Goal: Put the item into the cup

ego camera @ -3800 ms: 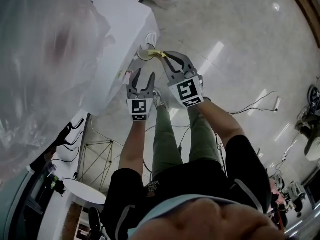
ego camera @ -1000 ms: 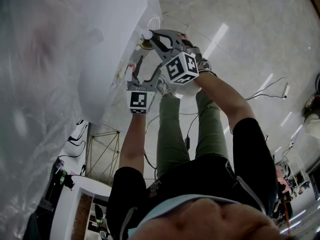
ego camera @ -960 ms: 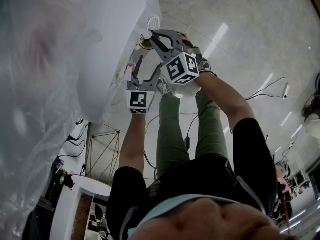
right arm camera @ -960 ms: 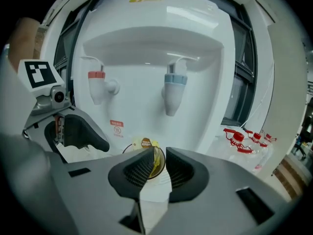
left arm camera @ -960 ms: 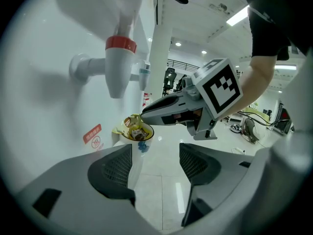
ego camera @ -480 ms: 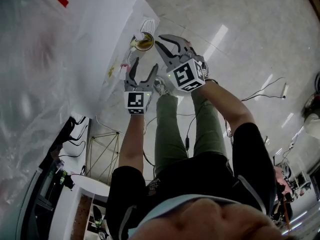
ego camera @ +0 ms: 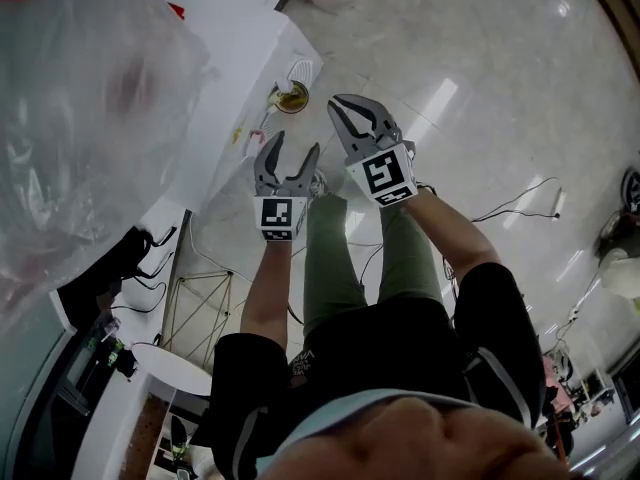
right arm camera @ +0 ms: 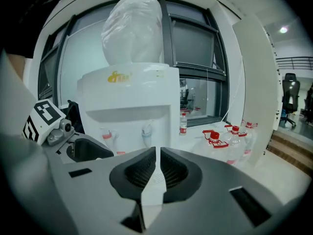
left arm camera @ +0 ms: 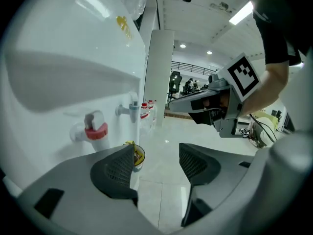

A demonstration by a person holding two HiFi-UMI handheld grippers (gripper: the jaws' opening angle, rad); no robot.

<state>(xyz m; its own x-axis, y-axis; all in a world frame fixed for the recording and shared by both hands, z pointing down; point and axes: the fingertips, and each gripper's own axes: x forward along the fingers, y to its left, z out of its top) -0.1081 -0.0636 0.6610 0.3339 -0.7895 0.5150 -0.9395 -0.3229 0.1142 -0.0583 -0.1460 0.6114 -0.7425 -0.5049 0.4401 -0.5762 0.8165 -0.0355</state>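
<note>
Risk: the cup [left arm camera: 139,156], with the yellow item [left arm camera: 129,143] already inside, stands under the water dispenser [right arm camera: 129,92] taps, just ahead of the left gripper [left arm camera: 156,165]. A forward nudge could tip it. This gripper's jaws stand apart and empty, forearm extended. The right gripper [right arm camera: 157,168], beside it and slightly ahead, has its jaws together on nothing.

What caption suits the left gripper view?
Open left gripper faces a dispenser; beside its jaw, a cup holding a yellow item.

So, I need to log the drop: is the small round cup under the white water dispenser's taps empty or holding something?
Holding something: a yellow item shows inside the small round cup, part of it above the rim.
</note>
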